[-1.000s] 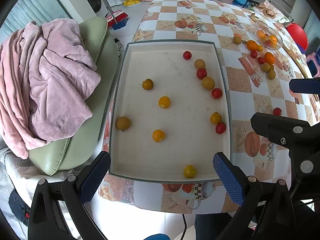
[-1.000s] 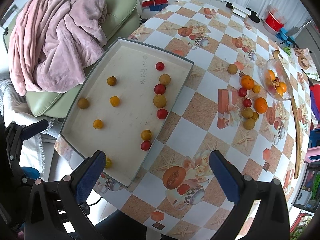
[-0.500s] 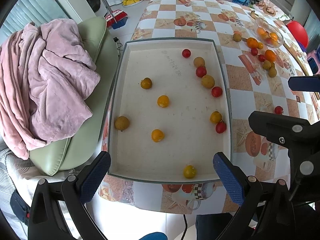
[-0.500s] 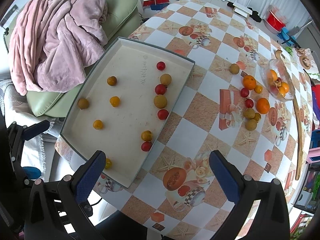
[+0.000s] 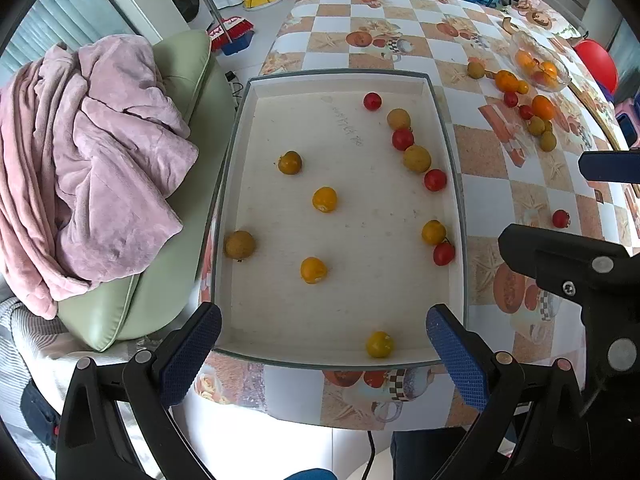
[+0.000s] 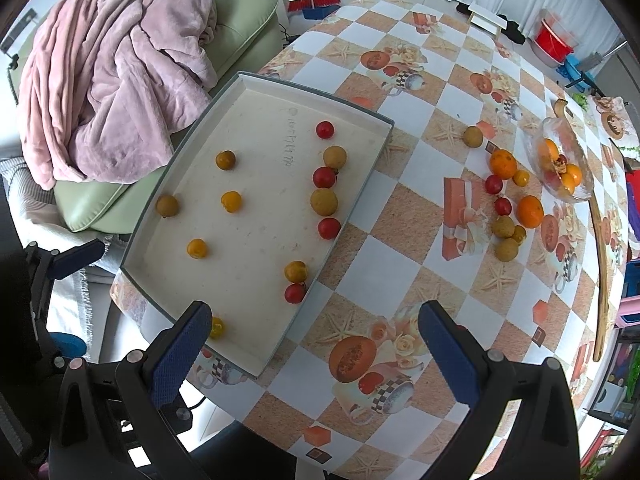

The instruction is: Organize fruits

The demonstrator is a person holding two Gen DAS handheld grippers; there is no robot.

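Fruits [image 5: 324, 199] small, round, light, roll easily, soft skins | pinch each gently across its middle | both my tools, left tool [image 5: 322, 346] and right tool [image 6: 316, 344], wide, empty; over tray [image 5: 344, 360]

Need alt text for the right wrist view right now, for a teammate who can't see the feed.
Open right tongs hover empty above a checkered table's near edge. Left of centre, a shallow tray holds about a dozen small red, yellow and brown fruits; more fruit lies loose at right beside a glass bowl.
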